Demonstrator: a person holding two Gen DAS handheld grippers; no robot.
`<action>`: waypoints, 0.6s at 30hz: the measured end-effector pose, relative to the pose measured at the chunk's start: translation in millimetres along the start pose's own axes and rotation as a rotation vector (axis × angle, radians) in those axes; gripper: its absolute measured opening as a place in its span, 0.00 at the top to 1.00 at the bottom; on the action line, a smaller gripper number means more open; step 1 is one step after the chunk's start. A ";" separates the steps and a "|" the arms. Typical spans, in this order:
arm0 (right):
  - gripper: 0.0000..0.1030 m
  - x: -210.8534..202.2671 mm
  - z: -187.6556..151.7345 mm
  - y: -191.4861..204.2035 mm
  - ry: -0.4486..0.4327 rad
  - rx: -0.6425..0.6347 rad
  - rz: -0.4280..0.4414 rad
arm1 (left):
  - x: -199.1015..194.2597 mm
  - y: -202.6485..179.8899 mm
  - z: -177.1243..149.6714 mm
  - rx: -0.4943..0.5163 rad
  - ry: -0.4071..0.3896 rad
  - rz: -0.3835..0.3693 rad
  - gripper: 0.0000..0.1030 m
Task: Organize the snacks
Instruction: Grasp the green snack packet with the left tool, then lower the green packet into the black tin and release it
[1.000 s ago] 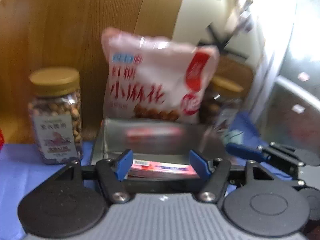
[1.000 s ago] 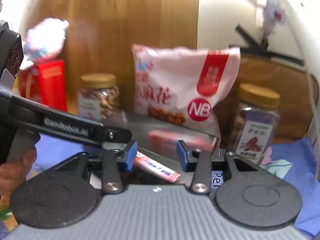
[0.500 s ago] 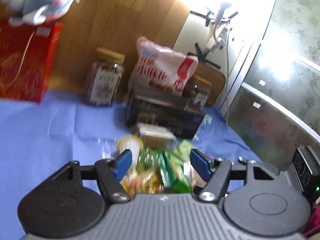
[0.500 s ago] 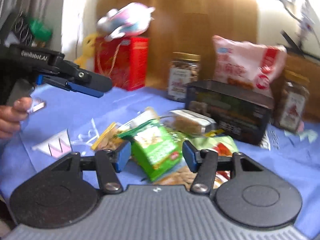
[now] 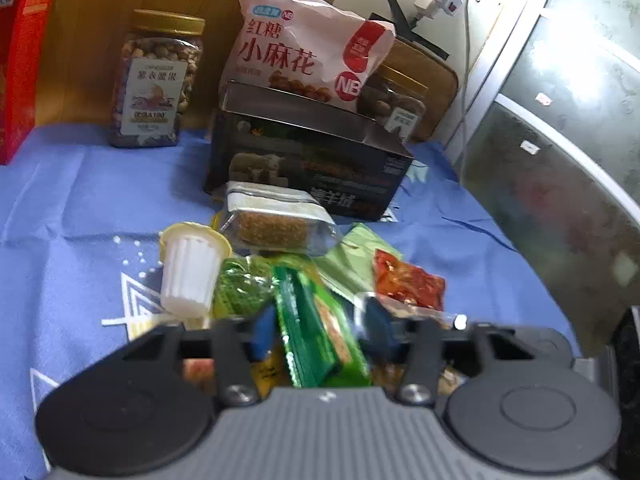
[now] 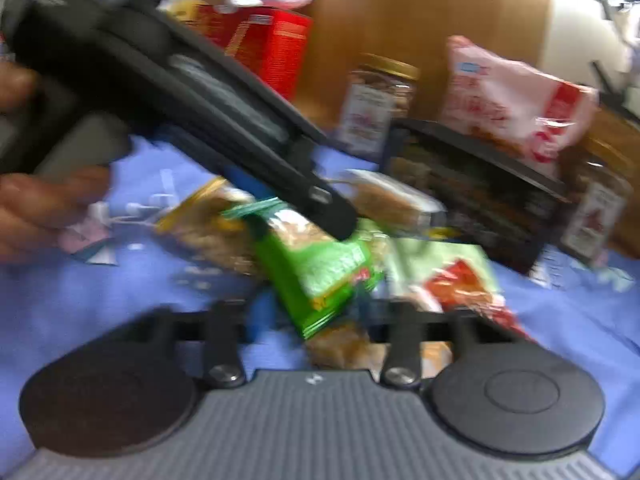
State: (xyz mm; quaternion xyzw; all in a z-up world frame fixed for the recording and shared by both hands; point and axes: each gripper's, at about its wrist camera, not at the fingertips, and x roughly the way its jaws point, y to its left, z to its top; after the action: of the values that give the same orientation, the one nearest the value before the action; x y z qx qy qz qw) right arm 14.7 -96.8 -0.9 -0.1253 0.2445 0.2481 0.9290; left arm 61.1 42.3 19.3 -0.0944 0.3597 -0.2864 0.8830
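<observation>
Left claw (image 5: 316, 334): we see its jaws have just been closing, with the green snack packet (image 5: 320, 332) standing on edge between them; the blue pads look pressed to its sides, so we judge it pinched.
Right claw (image 6: 308, 316): its jaws have also just been closing; the low corner of that same green packet hangs between them, but blur hides whether the pads touch it, so we cannot tell grip from gap.
What changed: a second ago both claws hung over the open dark box (image 5: 304, 160), close to it; now we find them drawn back and lowered onto the loose snack pile, the box well ahead of both.
Meaning for the task: we judge one deposit finished and the next pick begun, the green packet being the chosen item.
Pile, beyond the left claw: white ribbed cup (image 5: 188, 272) ahead-left, foil-edged cereal bar (image 5: 276, 222) straight ahead, red packet (image 5: 408, 280) ahead-right, all on the blue-clothed surface (image 5: 80, 200).
Back row, past the box: nut jar with gold lid (image 5: 156, 80) to the left, pink twist-snack bag (image 5: 308, 48) leaning directly behind the box.
Remaining: we count several packets unsorted.
Hazard: two claws crowding one packet; neighbouring packets may drag along.
</observation>
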 end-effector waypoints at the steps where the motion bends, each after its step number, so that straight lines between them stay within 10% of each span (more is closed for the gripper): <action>1: 0.66 -3.4 -2.0 3.7 -0.004 -0.004 -0.009 | -2.0 0.8 -1.3 -0.006 -0.009 0.017 0.73; 11: 0.70 -25.4 19.3 7.0 -0.231 -0.157 -0.140 | -54.1 -6.9 42.6 -0.034 -0.169 -0.092 0.76; 18: 0.71 1.7 60.7 -56.5 -0.278 -0.192 -0.261 | -16.1 -33.1 123.9 0.064 -0.216 -0.087 0.76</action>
State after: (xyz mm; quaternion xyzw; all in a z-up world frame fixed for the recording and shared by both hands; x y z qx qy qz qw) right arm 69.3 -122.5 56.1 -0.2085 0.0708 0.1628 0.9618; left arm 122.7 19.5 130.6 -0.1118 0.2488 -0.3240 0.9059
